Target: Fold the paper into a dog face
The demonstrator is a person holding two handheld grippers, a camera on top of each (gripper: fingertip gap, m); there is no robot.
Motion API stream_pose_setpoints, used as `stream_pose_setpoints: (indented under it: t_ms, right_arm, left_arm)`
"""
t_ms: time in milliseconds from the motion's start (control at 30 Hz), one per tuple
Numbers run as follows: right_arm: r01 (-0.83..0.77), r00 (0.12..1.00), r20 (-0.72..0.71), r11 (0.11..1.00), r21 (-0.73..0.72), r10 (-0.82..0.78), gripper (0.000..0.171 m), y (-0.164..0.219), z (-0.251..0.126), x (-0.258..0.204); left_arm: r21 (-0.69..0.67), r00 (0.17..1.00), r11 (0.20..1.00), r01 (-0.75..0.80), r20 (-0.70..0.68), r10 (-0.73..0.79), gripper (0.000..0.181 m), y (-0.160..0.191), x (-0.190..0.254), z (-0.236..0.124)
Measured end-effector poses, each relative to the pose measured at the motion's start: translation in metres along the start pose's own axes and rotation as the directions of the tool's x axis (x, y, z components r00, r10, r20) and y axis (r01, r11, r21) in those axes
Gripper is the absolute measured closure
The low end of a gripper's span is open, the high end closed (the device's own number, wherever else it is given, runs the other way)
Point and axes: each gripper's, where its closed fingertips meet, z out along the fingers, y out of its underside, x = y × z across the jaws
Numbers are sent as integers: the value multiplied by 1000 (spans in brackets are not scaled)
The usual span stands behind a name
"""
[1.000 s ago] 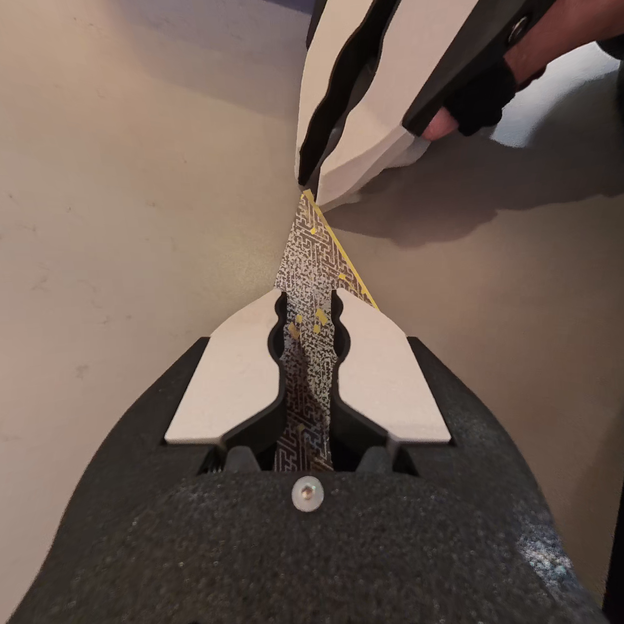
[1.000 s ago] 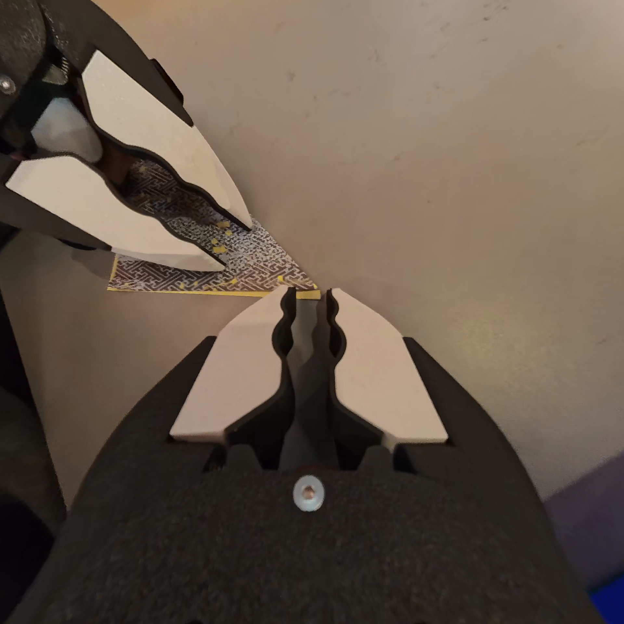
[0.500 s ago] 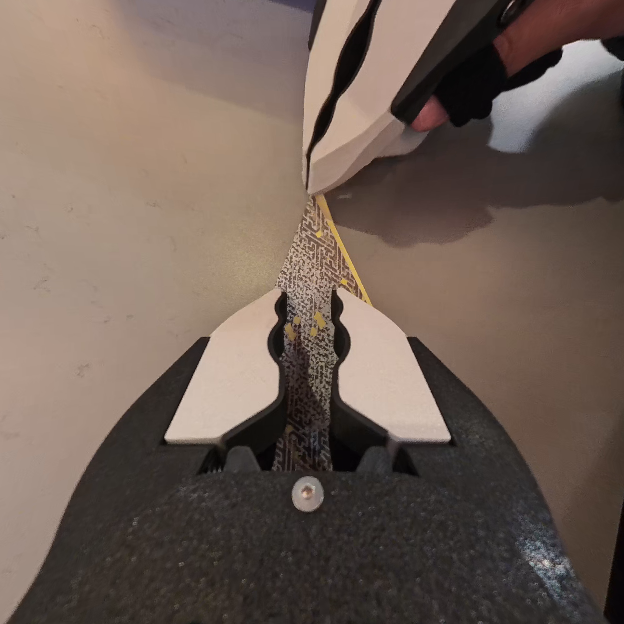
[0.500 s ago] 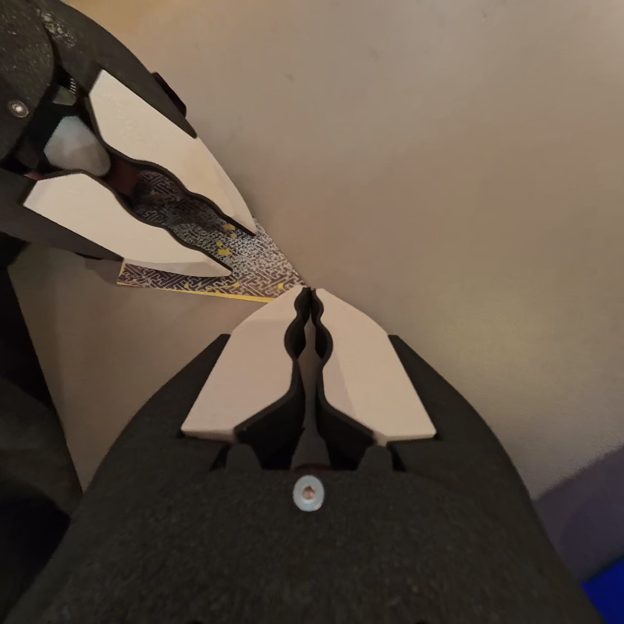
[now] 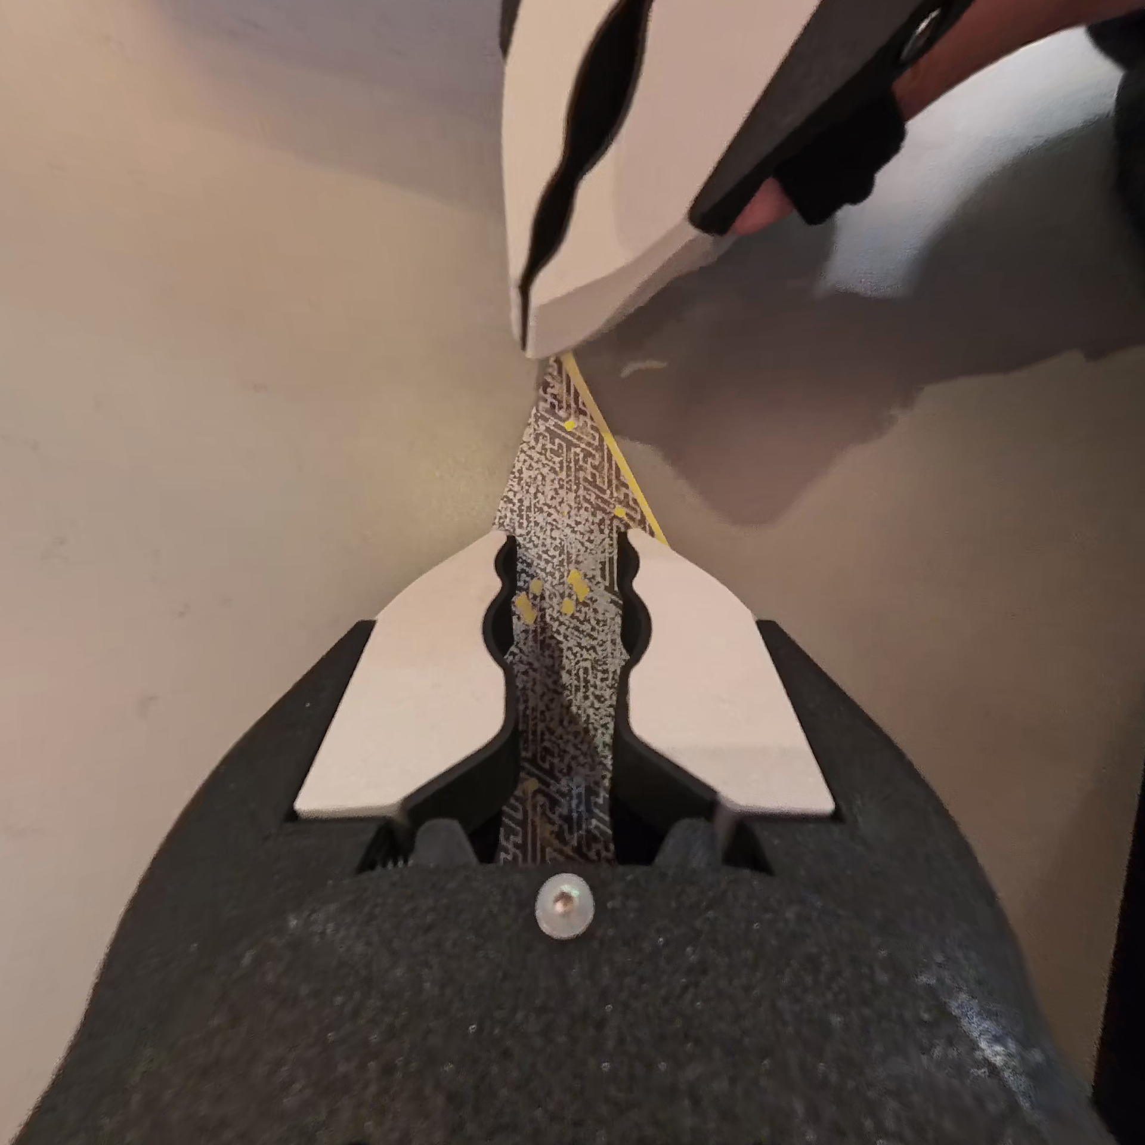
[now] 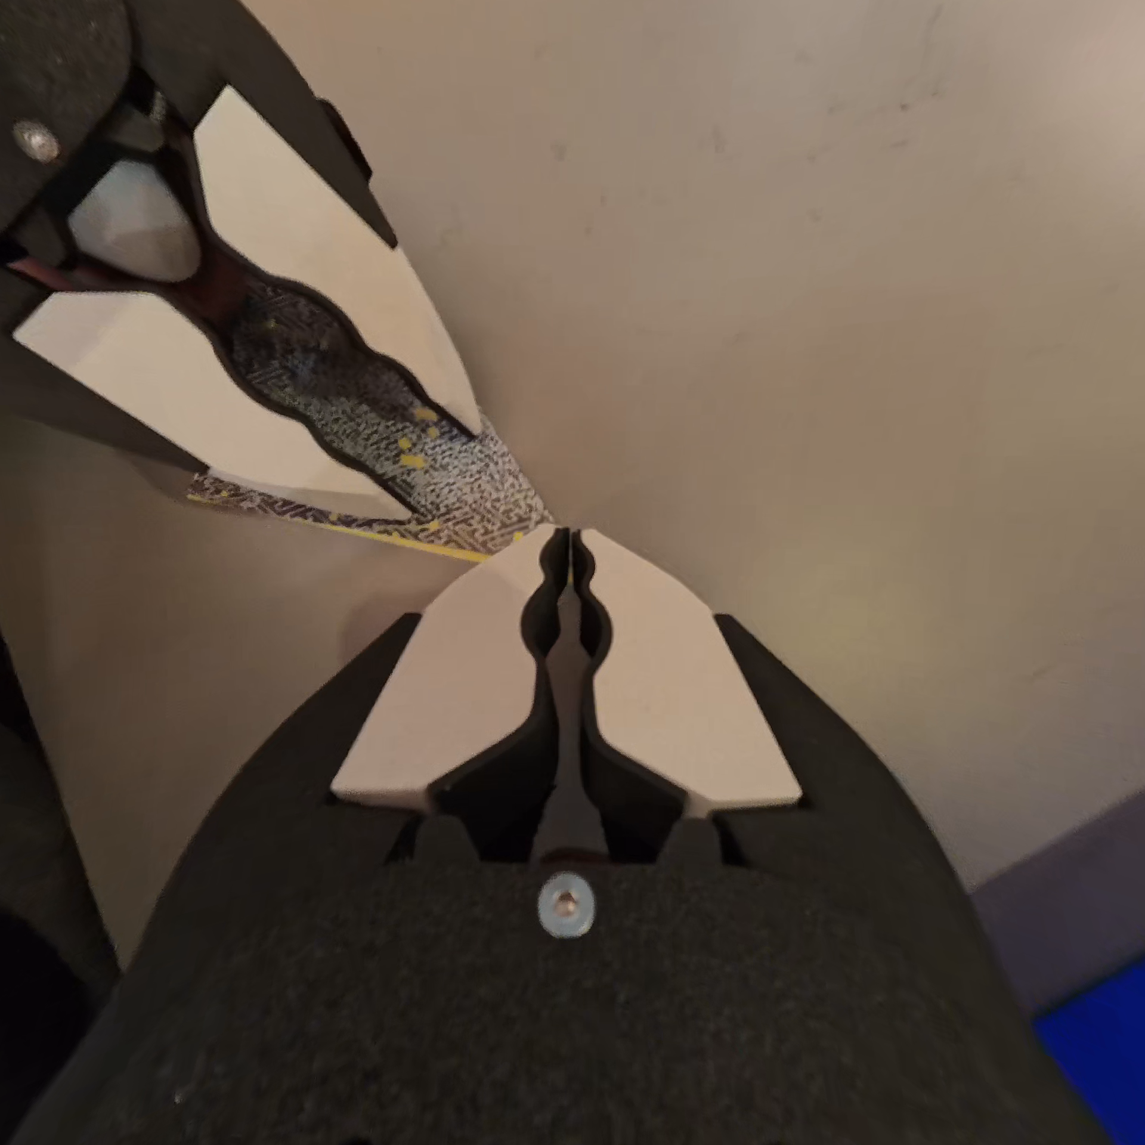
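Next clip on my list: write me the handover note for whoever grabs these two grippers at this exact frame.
Left gripper: open, its fingers straddling the patterned paper and lying over it, apparently holding it flat on the table.
Right gripper: shut on the paper's pointed corner; a sliver of yellow edge shows between its fingertips.
Paper: already folded into a pointed, triangle-like shape, patterned side up, yellow underside showing along one edge.
Done: first fold, and the corner is gripped.
Left: probably fold this corner over for an ear, then the remaining folds. No dog face yet.
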Motion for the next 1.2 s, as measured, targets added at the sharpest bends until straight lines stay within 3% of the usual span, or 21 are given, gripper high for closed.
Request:
stream_pose_setpoints:
  t_ms: [67,267,367,400,667,1000,1133,1200]
  right_arm:
    - [-28,1000,11,1000,-4,28,158,6,-1,-1]
    - [7,1000,11,1000,-17,-7,154,11,6,-4]
    - [33,999,-29,999,-18,-33,162,10,8,0]
    - [46,998,-44,999,-22,-47,171,11,8,2]
    - [141,989,-37,988,-60,-144,171,10,9,6]
    - [135,987,-83,989,-68,-140,171,11,6,13]
    - [40,999,-2,995,94,-40,171,-5,-13,-2]
    - [3,1000,31,995,95,-6,171,-2,-15,-7]
  left_arm:
    - [-8,1000,1000,-19,-7,19,149,0,1,0]
    - [-30,998,998,-54,-36,52,149,1,1,-1]
    - [-39,997,997,-69,-44,67,149,1,1,-1]
    - [-43,996,996,-72,-47,70,149,1,1,-1]
    - [-75,977,979,-189,-111,180,134,5,3,-5]
    - [-31,963,969,-245,-124,240,136,-5,5,-7]
    - [-8,959,970,-243,-154,239,137,-9,9,-11]
    - [-14,953,966,-259,-167,253,138,-6,11,-10]
